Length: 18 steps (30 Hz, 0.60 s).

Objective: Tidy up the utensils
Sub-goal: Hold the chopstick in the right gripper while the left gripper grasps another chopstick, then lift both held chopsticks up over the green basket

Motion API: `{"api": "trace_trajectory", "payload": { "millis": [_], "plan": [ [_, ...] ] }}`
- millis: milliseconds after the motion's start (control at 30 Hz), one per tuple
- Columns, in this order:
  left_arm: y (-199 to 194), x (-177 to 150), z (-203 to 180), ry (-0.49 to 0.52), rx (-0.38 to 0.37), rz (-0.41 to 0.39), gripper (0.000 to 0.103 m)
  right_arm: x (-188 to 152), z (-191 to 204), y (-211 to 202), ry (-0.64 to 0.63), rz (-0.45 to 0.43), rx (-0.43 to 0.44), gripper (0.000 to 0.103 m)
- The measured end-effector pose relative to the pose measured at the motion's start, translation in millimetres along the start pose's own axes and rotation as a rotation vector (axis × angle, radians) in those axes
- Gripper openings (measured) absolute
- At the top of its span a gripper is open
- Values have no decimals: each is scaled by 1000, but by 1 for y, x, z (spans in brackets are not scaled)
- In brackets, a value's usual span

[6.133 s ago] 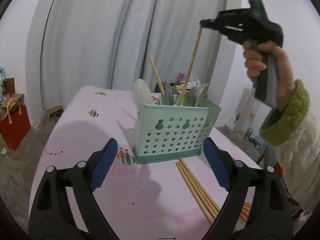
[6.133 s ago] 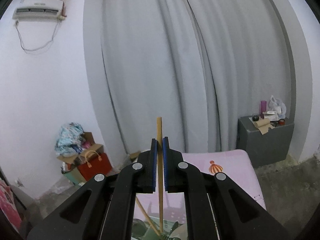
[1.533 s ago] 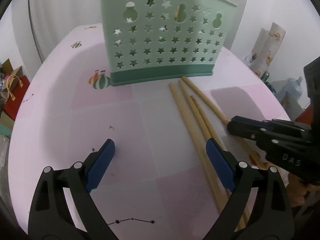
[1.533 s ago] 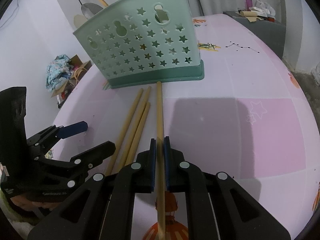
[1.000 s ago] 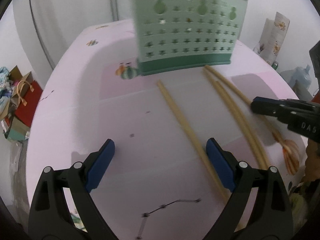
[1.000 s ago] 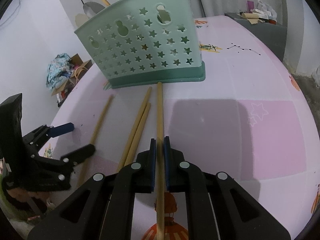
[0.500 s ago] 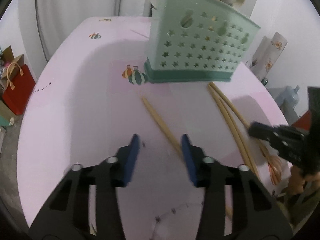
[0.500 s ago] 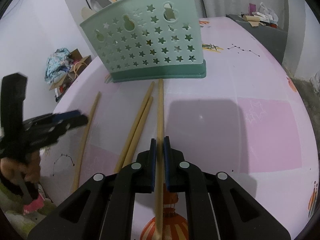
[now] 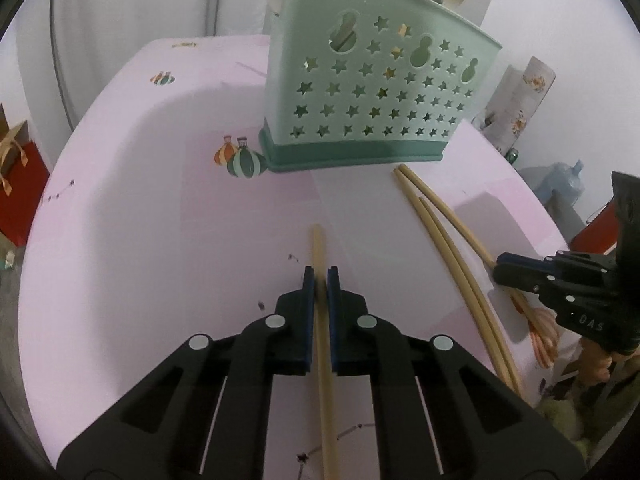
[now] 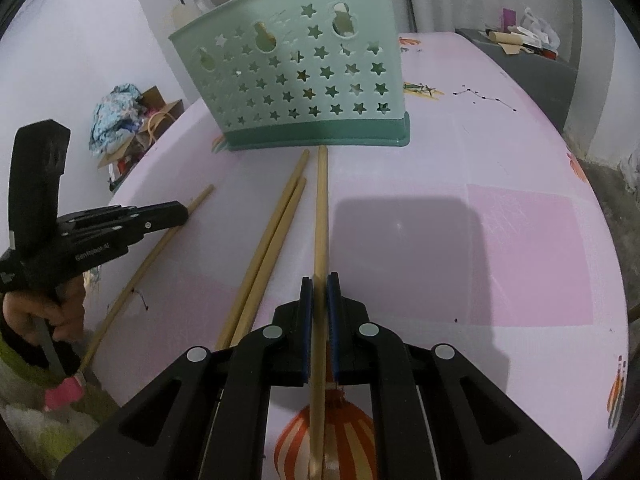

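Your left gripper (image 9: 318, 276) had its jaws clamped on one chopstick (image 9: 319, 252), whose near end ran out of frame beneath the black arms. Your right gripper (image 10: 318, 282) likewise pinched a second chopstick (image 10: 321, 216); its near end was cut off by the frame's lower edge. Between them two loose chopsticks (image 10: 276, 216) lay side by side on the pink table (image 10: 520, 240), partly hidden behind the right gripper. Farther off stood the green basket (image 9: 372, 92), the utensils inside cropped at the top.
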<state>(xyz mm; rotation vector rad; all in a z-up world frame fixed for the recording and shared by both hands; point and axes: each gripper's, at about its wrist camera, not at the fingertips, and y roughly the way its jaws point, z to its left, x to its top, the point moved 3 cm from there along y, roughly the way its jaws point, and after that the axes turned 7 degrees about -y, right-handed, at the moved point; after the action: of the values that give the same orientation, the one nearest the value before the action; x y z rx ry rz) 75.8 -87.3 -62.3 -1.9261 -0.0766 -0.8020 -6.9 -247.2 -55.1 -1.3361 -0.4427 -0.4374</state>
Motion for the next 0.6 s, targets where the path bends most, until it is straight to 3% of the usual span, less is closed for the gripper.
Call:
{"api": "trace_trajectory", "payload": {
  "millis": [400, 500, 567, 600],
  "plan": [
    [8, 8, -7, 35, 46, 62, 6, -3, -1, -2, 5, 3, -2, 8],
    [7, 9, -8, 19, 33, 87, 19, -3, -1, -3, 7, 5, -2, 8],
    [5, 9, -7, 7, 39, 106, 33, -3, 0, -3, 7, 6, -4, 8],
    [4, 8, -7, 9, 41, 109, 33, -2, 0, -3, 5, 5, -6, 8]
  ]
}}
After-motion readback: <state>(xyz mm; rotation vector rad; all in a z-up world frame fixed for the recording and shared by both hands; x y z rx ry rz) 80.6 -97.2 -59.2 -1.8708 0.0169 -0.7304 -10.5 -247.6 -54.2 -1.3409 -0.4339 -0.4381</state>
